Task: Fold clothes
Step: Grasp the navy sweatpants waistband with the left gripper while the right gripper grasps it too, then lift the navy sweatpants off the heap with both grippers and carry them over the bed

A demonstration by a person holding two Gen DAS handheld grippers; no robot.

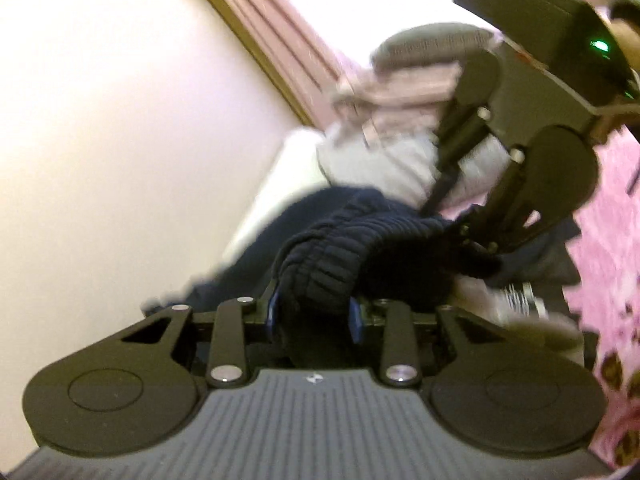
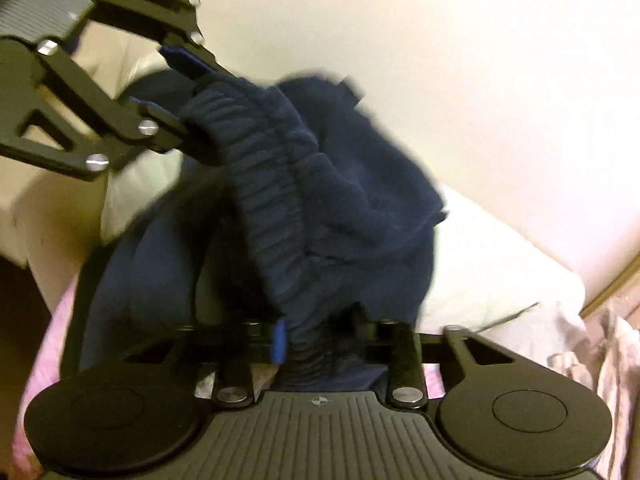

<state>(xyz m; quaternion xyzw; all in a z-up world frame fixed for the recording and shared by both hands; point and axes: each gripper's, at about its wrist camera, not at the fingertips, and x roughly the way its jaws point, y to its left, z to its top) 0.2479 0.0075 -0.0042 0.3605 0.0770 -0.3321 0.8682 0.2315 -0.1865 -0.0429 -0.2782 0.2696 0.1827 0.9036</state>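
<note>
A dark navy garment (image 1: pixel 344 240) with a ribbed elastic waistband is lifted in the air between both grippers. My left gripper (image 1: pixel 314 314) is shut on the waistband, its blue pads pressed on either side of the thick fabric. My right gripper (image 1: pixel 476 240) grips the same band farther right. In the right wrist view the navy garment (image 2: pixel 304 200) fills the middle. There my right gripper (image 2: pixel 316 340) is shut on the band, and the left gripper (image 2: pixel 188 92) clamps its far end at the upper left. The rest of the cloth hangs down, blurred.
A pile of folded grey and pink clothes (image 1: pixel 408 92) lies behind on a pink patterned bedspread (image 1: pixel 608 216). A white pillow (image 2: pixel 496 264) rests against a cream wall (image 1: pixel 120 120). Pink curtains (image 1: pixel 280 20) hang by a wooden frame. Crumpled pale clothes (image 2: pixel 612 356) lie at the right edge.
</note>
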